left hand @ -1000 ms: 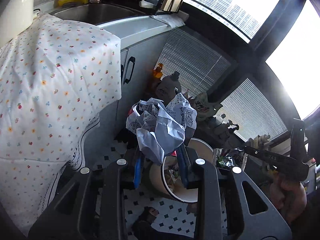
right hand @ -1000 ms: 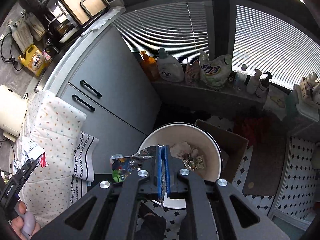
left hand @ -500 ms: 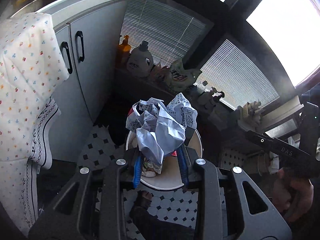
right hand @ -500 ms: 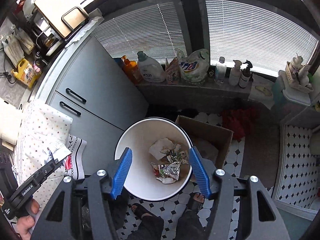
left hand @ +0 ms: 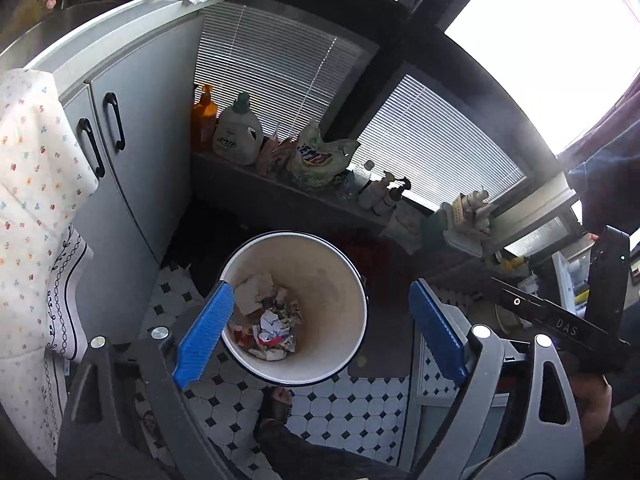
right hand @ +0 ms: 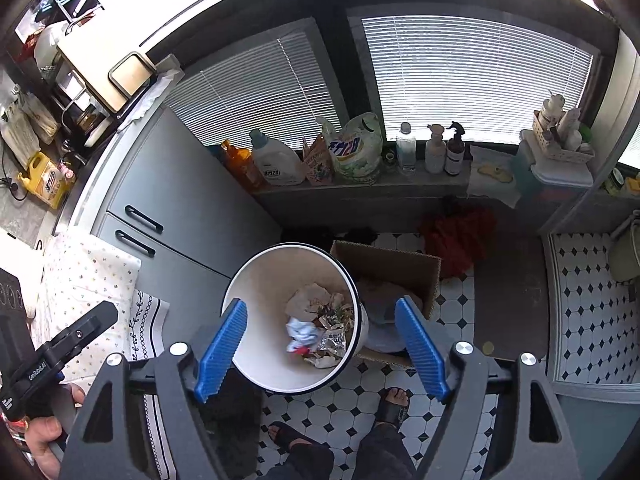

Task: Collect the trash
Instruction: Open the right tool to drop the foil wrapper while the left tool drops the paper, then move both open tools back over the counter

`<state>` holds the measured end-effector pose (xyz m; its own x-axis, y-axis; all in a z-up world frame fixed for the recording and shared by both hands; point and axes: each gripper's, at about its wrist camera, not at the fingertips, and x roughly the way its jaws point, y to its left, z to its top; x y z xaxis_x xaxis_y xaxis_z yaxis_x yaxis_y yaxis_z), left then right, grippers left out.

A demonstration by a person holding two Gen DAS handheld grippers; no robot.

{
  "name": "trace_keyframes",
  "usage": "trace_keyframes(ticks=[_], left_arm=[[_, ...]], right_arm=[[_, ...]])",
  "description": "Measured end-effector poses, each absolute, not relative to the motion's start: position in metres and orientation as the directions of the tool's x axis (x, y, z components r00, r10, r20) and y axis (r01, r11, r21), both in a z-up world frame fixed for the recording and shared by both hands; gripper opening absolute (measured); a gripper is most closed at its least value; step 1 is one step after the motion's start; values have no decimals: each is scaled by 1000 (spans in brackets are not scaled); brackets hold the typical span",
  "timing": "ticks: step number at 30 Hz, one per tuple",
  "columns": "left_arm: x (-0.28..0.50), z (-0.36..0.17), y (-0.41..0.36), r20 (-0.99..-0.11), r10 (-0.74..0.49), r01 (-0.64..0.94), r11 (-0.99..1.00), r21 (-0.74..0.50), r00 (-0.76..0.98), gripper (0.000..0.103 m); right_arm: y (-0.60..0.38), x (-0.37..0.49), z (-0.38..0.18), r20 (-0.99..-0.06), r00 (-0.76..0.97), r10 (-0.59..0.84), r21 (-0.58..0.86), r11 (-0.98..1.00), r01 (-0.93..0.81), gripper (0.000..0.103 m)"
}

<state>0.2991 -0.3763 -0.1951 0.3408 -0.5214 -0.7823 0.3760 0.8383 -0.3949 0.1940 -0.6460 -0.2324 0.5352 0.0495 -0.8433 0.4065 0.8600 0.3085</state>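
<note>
A white trash bin with a dark rim stands on the tiled floor, seen from above in both views, and shows in the right wrist view. Crumpled paper and wrappers lie at its bottom; in the right wrist view a crumpled white-blue paper lies among them. My left gripper is open and empty above the bin. My right gripper is open and empty above the bin too.
Grey cabinet doors stand left of the bin, a floral cloth hangs further left. A cardboard box sits right of the bin. Detergent bottles line the window ledge. The person's sandalled feet stand below the bin.
My left gripper opened and the crumpled paper it held dropped into the bin. My right gripper, which opened earlier and let go of its wrapper, stays open over the bin.
</note>
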Motion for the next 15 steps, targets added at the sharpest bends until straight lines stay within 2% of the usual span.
trace_keyframes(ticks=[3, 15], left_arm=[[298, -185, -349, -786, -482, 337, 867, -366, 387, 94], [275, -142, -189, -758, -304, 87, 946, -313, 577, 95]], right_arm=[[-623, 201, -221, -816, 575, 52, 310, 880, 360, 96], [-489, 260, -175, -733, 645, 217, 352, 932, 86, 95]])
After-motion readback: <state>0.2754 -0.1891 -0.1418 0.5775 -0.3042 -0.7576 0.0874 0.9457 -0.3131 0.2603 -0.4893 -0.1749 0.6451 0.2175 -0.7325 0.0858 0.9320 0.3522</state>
